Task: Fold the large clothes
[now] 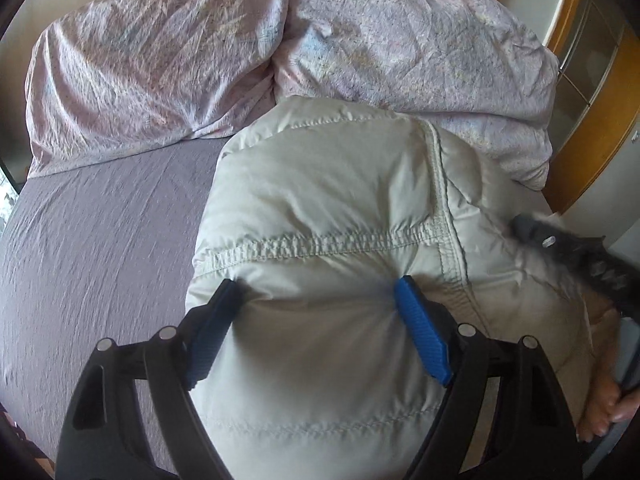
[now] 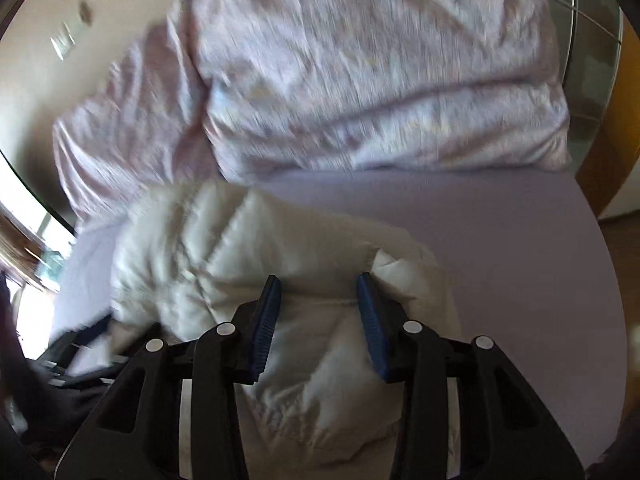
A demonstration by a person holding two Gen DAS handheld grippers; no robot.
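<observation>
A white puffy quilted jacket [image 1: 320,200] lies bunched on a bed with a lilac sheet [image 1: 100,220]. My left gripper [image 1: 318,292] is open wide, its blue pads pressed against a bulge of the jacket on both sides. In the right wrist view the same jacket [image 2: 240,248] lies in a heap; my right gripper [image 2: 319,284] is open with jacket fabric between its blue pads. The right wrist view is motion-blurred. The right gripper also shows as a blurred dark shape at the right edge of the left wrist view [image 1: 576,248].
A crumpled pink patterned duvet [image 1: 180,60] is piled at the head of the bed, also in the right wrist view [image 2: 360,80]. A wooden wardrobe [image 1: 600,80] stands to the right. A window [image 2: 36,240] is at left. Bare sheet [image 2: 520,260] lies right of the jacket.
</observation>
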